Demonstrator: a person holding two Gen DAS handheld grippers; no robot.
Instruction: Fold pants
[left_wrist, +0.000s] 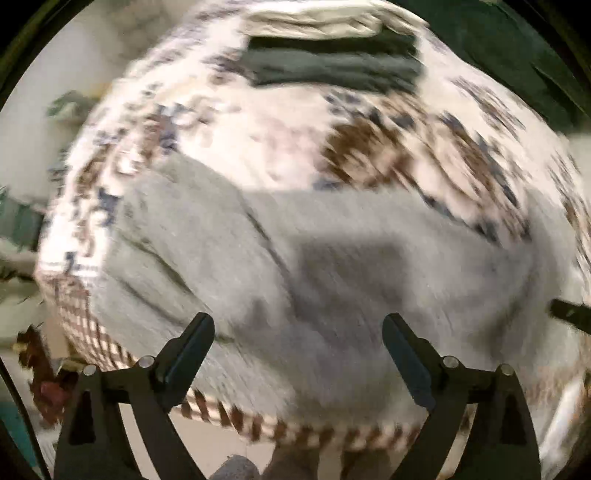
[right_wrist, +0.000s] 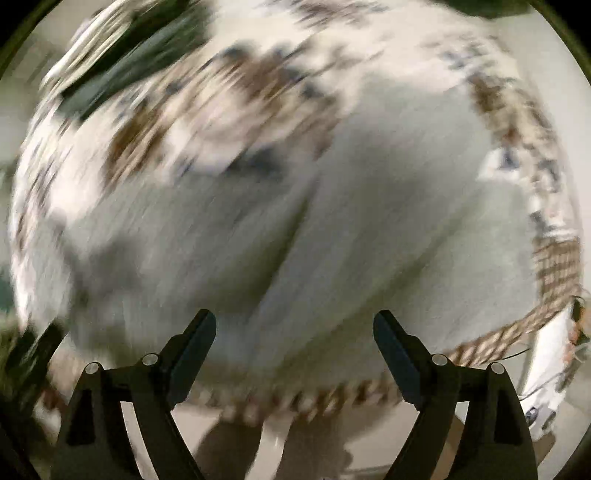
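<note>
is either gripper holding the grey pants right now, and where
Nothing is held. The left gripper and right gripper are both open above the grey pants.

Both fisheye views were heavily motion-blurred, smearing the soft grey fabric pants (left_wrist: 295, 266) and patterned brown-and-white blanket (left_wrist: 388, 147); edges bowed into dark corners, with soft shadows under even indoor light.

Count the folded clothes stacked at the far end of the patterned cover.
2 can be made out: a dark green piece in front and a pale beige piece just behind it. Blur may hide others.
</note>
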